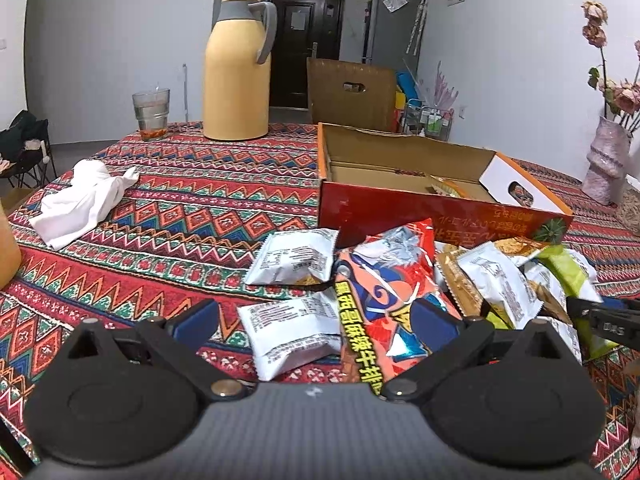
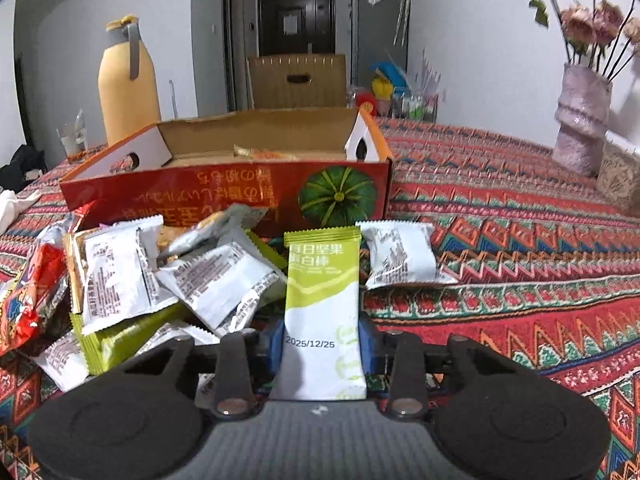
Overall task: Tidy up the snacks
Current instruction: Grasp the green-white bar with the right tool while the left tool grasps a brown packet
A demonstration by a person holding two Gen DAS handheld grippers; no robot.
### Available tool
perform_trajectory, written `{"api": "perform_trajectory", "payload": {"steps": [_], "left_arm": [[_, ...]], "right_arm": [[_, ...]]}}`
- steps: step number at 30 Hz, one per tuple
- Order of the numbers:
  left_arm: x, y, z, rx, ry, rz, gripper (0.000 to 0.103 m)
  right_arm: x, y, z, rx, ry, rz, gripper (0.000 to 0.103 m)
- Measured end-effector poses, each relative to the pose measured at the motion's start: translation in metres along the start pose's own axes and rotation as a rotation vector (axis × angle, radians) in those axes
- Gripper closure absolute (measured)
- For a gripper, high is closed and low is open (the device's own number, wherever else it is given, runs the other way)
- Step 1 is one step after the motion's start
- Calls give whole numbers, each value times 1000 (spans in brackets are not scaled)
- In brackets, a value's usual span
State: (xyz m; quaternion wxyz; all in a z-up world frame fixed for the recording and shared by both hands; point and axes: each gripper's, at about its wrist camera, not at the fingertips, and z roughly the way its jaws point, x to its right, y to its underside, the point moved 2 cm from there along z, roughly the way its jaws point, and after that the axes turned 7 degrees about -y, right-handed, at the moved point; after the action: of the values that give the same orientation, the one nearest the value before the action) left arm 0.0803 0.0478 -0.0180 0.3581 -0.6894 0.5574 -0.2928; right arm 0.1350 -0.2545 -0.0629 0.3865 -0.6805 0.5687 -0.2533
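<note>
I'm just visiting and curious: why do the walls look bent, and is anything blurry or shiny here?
Left wrist view: fisheye bends the walls and darkens the corners; the red snack bag glints. Right wrist view: same curving; the green-and-white bar in the right tongs is sharp, the flowers soft.

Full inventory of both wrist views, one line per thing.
Snack pile: many packets, mostly white, some green, on cloth before the box.
Red snack bag: one, pile's left end.
Green-white bar: one, in the right tool.
Box: one, red, open, a packet inside.
Tablecloth: one, red patterned.
Thermos: one, yellow, far left.
Glass: one, clear, beside thermos.
White cloth: one, left.
Vase: one, pink, with flowers, right.
Left tool: open, over packets.
Right tool: shut on bar.
</note>
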Motion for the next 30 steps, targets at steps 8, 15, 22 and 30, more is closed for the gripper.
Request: {"api": "perform_trajectory", "payload": {"steps": [8,15,22,30], "left_arm": [[-19,-5,15,-52,-84,-22,0],[-22,-7,37,-123,-129,22,0],[-7,-8,58,-169,-141,109,0],[-11,-4,59,-173,-120,106,19]], "right_arm": [[3,0,-26,160,5,22,68],[4,2,-28,174,2,25,68],[6,4,-30,179,-4,39,67],[6,4,-28,174,-17,45,67]]}}
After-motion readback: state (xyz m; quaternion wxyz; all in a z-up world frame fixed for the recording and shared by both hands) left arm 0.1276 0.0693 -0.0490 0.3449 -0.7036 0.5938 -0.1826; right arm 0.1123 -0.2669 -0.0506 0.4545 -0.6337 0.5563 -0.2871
